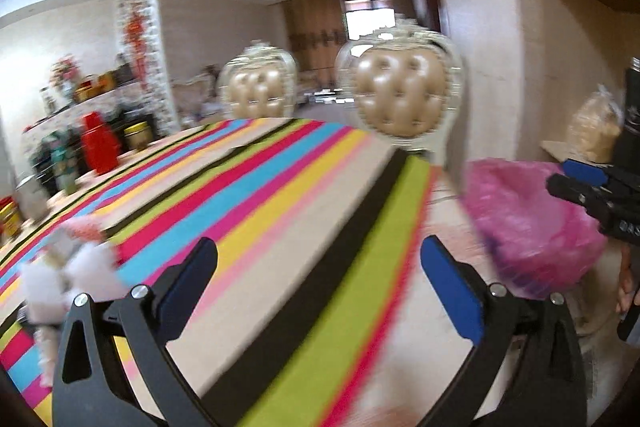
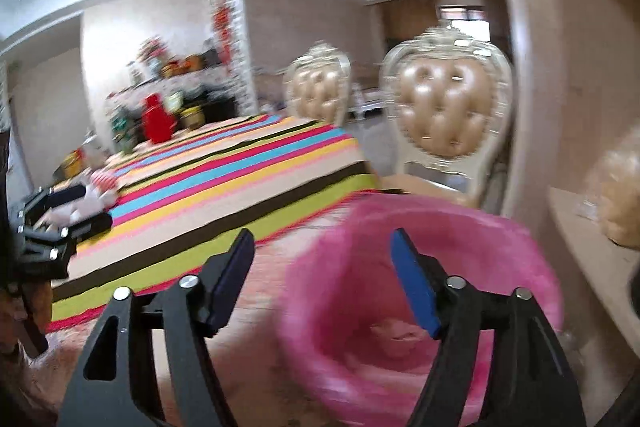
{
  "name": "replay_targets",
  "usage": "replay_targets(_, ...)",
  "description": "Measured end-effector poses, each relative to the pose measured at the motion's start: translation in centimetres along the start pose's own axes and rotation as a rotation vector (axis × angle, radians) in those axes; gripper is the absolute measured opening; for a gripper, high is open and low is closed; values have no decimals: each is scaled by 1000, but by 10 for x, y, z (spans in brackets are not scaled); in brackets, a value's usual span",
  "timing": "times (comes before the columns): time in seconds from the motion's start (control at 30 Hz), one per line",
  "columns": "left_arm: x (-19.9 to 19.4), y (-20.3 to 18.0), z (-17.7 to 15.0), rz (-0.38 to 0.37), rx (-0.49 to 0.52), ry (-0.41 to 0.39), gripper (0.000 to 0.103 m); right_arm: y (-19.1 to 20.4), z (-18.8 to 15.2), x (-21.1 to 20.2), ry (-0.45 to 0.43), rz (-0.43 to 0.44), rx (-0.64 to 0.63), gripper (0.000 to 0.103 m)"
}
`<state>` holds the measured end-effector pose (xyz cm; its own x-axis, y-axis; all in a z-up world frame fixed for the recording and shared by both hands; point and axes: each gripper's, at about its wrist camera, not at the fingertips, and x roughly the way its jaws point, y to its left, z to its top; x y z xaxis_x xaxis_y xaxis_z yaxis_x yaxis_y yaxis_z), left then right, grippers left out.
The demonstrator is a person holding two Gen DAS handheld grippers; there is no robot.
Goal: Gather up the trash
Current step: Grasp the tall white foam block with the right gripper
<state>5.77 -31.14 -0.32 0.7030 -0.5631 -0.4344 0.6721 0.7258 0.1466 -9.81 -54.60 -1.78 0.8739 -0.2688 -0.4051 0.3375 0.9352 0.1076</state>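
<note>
**Mia:** Where is the trash?

**Ben:** A small heap of crumpled white and pink paper [image 1: 76, 267] lies on the table's bright striped cloth [image 1: 280, 195], off to the left. It looks blurry.

**Mia:** Is the left gripper [image 1: 320, 263] holding it?

**Ben:** No. Its two blue pads stand wide apart, with only the cloth showing between them.

**Mia:** And the right gripper [image 2: 322, 255]?

**Ben:** It is open too, and nothing is between its pads. It hangs above the round bin lined with a pink plastic bag [image 2: 500, 247], just past the table's edge.

**Mia:** What is in the bin?

**Ben:** Something pale at the bottom. It is too blurry to tell.

**Mia:** What else?

**Ben:** Two padded gold chairs [image 1: 400, 87] stand behind the table.
</note>
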Motion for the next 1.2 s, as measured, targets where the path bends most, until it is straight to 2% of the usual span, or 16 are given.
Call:
replay_targets(0.3, -37, 142, -46, 255, -168, 50, 98, 142, 7, 42, 78, 267, -117, 70)
replay_targets(0.4, -47, 185, -62, 330, -211, 81, 98, 192, 13, 58, 99, 329, -177, 70)
replay_targets(0.5, -55, 227, -77, 381, -281, 113, 98, 236, 19, 73, 102, 357, -229, 71)
replay_targets(0.63, -61, 268, -92, 416, -375, 152, 98, 289, 24, 101, 157, 432, -263, 73)
replay_targets(0.7, -56, 285, -94, 421, -413, 206, 98, 316, 26, 117, 189, 449, -293, 74)
replay_targets(0.8, -48, 296, -93, 449, -379, 275, 98, 340, 28, 138, 230, 474, -323, 78)
replay_targets(0.93, -36, 296, -93, 440, -378, 290, 98, 369, 29, 172, 309, 495, -349, 78)
replay_targets(1.2, -15, 306, -102, 419, -425, 362, 90, 403, 29, 221, 373, 496, -427, 78)
